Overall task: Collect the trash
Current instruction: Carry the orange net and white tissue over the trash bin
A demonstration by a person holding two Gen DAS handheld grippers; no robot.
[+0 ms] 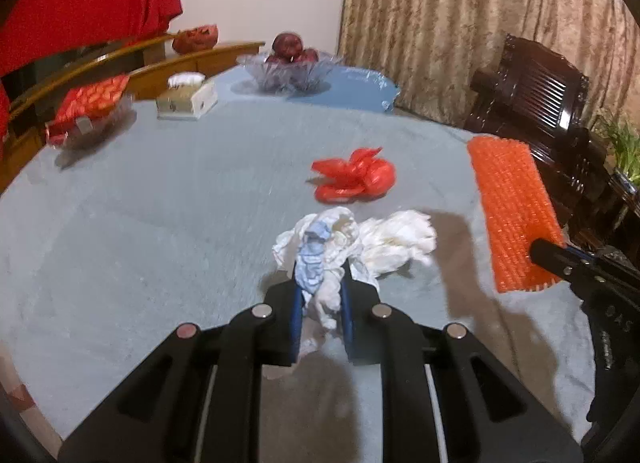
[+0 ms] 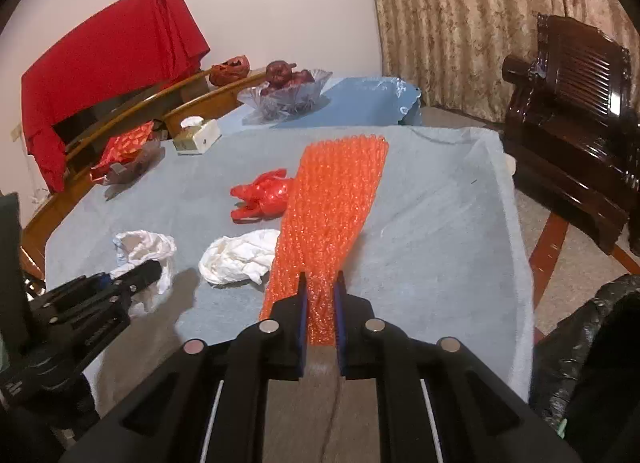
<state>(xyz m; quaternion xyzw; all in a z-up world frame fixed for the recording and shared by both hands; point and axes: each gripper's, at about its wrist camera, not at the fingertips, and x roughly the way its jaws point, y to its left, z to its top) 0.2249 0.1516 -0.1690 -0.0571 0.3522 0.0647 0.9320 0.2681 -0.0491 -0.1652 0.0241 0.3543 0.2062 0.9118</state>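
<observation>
While left claw [image 1: 320, 283] clamps crumpled white-and-blue tissue wad [image 1: 320, 251], right claw [image 2: 320, 283] clenches orange bubble-wrap sheet [image 2: 336, 199]; red plastic bag [image 1: 354, 177] ahead of left claw.

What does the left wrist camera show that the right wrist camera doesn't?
Only the left view shows the left claw shut on a tissue wad with its blue scrap. Only the right view shows the black bag off the table's edge and the right claw pinching the orange wrap. Both show the red bag, loose tissue and fruit bowl.

Matt fuzzy cloth table cover [image 1: 160, 223]; glossy red plastic bag [image 1: 354, 177]; crumpled paper tissue [image 1: 400, 241].
</observation>
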